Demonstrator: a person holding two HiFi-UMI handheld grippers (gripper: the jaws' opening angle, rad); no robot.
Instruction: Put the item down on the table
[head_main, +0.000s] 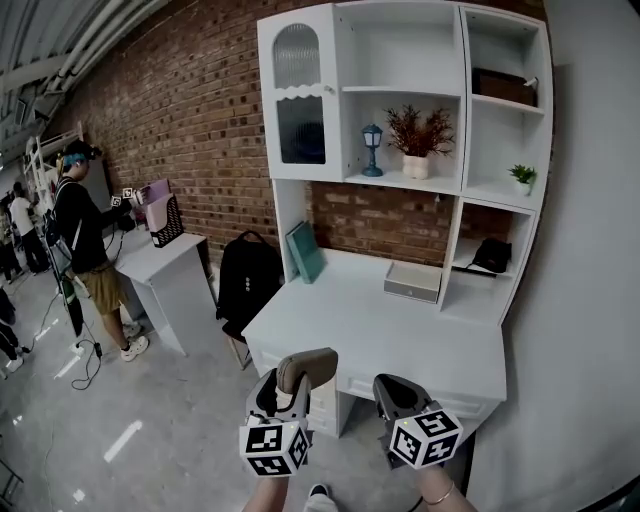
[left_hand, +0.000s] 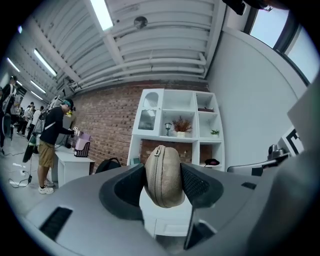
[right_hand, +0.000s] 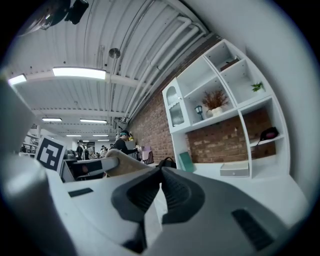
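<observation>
A tan zippered pouch (left_hand: 162, 176) is clamped between the pads of my left gripper (left_hand: 163, 181), zipper edge facing the camera. In the head view the same pouch (head_main: 308, 368) sticks up from the left gripper (head_main: 290, 385), held in the air just short of the front edge of the white desk (head_main: 400, 335). My right gripper (head_main: 392, 395) hovers beside it at the same height, jaws together with nothing between them (right_hand: 160, 192). From the right gripper view the pouch (right_hand: 120, 167) shows at the left.
The desk carries a teal book (head_main: 305, 251) leaning at the back left and a small grey drawer box (head_main: 413, 281). Shelves above hold a lantern, a plant pot and a black object. A black backpack (head_main: 249, 280) rests beside the desk. A person (head_main: 85, 250) stands at a second table on the left.
</observation>
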